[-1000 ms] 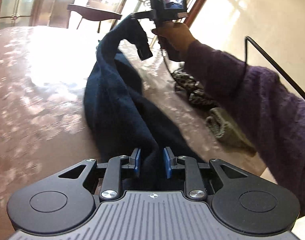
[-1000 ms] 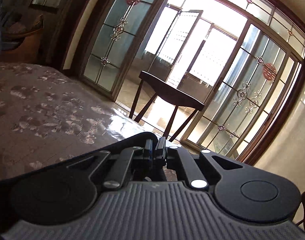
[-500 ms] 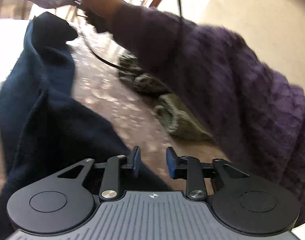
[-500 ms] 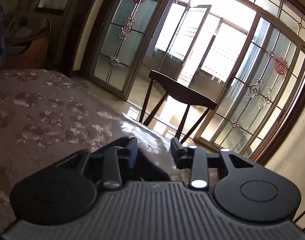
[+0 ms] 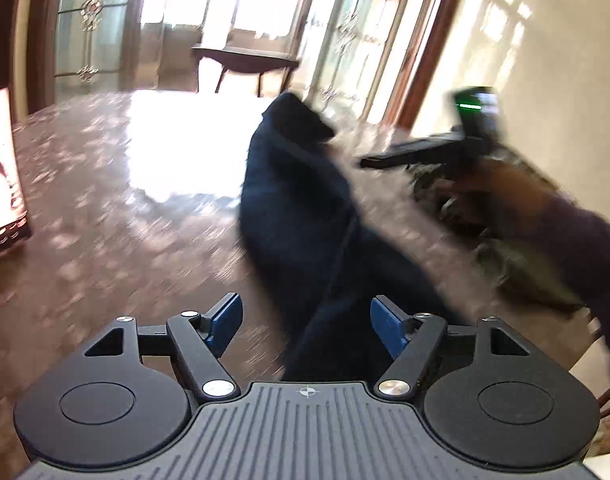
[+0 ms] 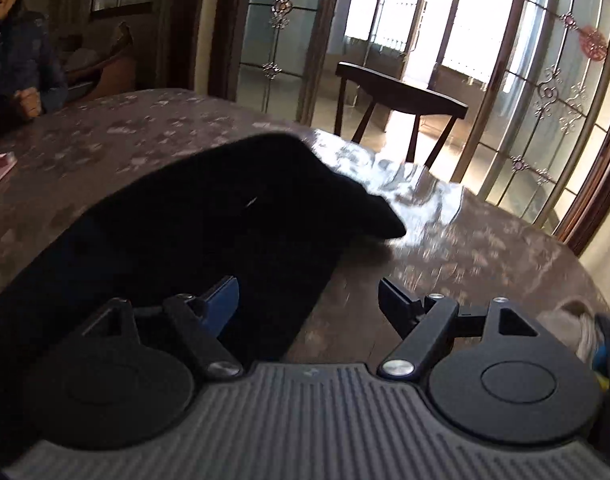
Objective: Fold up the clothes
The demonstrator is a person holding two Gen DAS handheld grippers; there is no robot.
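At the table's left edge, a pink-lit flat object (image 5: pixel 3 168), too blurred to identify, is being shown standing upright.

Across the middle of the table (image 5: pixel 105 208), the dark blue garment (image 5: pixel 301 208) is being left lying in a long, twisted strip, running from the near edge toward the far edge, where one end is bunched up.

The left gripper (image 5: pixel 305 322) is being opened; its blue pads are spread apart, the garment's near end is passing between them, and nothing is being pinched.

The right gripper (image 6: pixel 309 300) is likewise being opened over the garment's far end; cloth is lying under its left pad, and none is being gripped.

Toward the table's right edge, a heap of patterned and green clothes (image 5: pixel 517 268) is being left unfolded.

Risk noted: with the garment released while twisted, any fold is likely being built on creases; a re-grip in this blur may be catching only one layer, or the neighbouring heap may be dragged along.
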